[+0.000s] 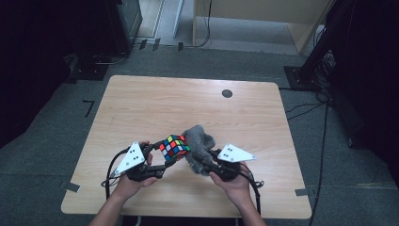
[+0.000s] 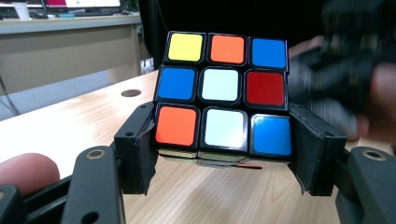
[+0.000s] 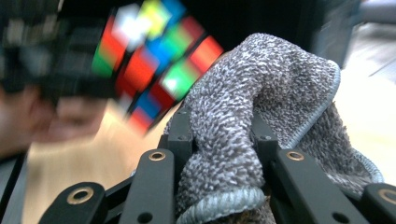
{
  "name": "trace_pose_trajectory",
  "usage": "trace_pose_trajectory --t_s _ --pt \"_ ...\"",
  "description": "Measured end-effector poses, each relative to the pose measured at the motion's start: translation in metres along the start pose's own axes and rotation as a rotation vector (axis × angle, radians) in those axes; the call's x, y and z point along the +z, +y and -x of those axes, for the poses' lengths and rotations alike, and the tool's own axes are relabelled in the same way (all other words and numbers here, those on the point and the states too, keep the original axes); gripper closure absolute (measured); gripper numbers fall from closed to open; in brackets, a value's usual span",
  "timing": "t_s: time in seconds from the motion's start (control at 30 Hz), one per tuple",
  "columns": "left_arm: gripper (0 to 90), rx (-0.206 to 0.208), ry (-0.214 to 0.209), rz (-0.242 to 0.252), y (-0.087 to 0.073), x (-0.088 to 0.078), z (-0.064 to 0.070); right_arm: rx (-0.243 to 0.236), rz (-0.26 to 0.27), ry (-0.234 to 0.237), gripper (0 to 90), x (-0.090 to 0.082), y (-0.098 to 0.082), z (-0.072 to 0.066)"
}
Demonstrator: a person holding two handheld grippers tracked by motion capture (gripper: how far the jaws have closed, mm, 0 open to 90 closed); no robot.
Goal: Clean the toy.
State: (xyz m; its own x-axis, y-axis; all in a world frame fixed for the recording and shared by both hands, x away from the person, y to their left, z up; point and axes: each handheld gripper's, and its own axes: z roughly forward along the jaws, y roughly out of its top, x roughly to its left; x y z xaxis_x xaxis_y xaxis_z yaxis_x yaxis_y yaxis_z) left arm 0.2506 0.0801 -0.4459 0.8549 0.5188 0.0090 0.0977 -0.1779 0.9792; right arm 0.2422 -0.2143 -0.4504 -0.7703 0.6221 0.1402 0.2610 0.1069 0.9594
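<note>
So, the left gripper (image 1: pixel 162 160) has its jaws clamped on the bottom layer of a scrambled puzzle cube (image 1: pixel 175 146), one jaw on each side, and holds it up off the table (image 1: pixel 141 108), lower middle of the high view. A cube has no real long axis, but it sits tilted here, one corner pointing toward the far edge of the table. In the left gripper view the cube (image 2: pixel 223 99) stands square and upright between the jaws, top row yellow, orange, blue, middle row blue, white, red, bottom row orange, white, blue. No logo or writing on any sticker that I can make out. The right gripper (image 1: pixel 207 162) has its jaws nearly closed on a bunched grey cloth (image 1: pixel 198 143), which rises between them in the right gripper view (image 3: pixel 261 107), fuzzy with a stitched hem. That cloth sits just right of the cube in the high view, close enough that I can't tell whether they're touching. In the right gripper view the cube (image 3: pixel 154 60) is blurred, upper left of the frame.
</note>
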Motion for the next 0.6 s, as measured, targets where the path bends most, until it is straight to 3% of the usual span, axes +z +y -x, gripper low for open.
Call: trace_pose_trajectory --t_s 0.1,0.23,0.3,0.33,0.43,0.53,0.6 --pt "34.1 0.086 0.027 -0.059 -0.003 0.006 0.007 0.035 0.1 -0.018 69.5 -0.015 0.009 0.006" --pt "34.1 0.168 0.026 -0.115 -0.008 0.016 0.02 0.042 0.14 0.061 69.1 -0.017 0.018 -0.002" --pt "34.1 0.181 0.021 -0.112 -0.008 0.017 0.023 0.023 0.12 0.075 69.1 -0.013 0.019 -0.011" --pt "34.1 0.18 0.019 -0.107 -0.007 0.016 0.024 0.021 0.105 0.055 69.2 -0.012 0.019 -0.013" --pt "34.1 0.166 0.019 -0.093 -0.005 0.013 0.021 0.109 0.089 0.046 69.2 -0.009 0.012 -0.004" --pt "34.1 0.171 0.047 -0.113 -0.006 0.015 0.019 0.084 0.032 -0.023 69.2 -0.008 0.008 -0.001" --pt "34.1 0.187 0.065 -0.142 -0.006 0.018 0.02 0.053 0.065 -0.016 68.9 -0.01 0.013 -0.007"
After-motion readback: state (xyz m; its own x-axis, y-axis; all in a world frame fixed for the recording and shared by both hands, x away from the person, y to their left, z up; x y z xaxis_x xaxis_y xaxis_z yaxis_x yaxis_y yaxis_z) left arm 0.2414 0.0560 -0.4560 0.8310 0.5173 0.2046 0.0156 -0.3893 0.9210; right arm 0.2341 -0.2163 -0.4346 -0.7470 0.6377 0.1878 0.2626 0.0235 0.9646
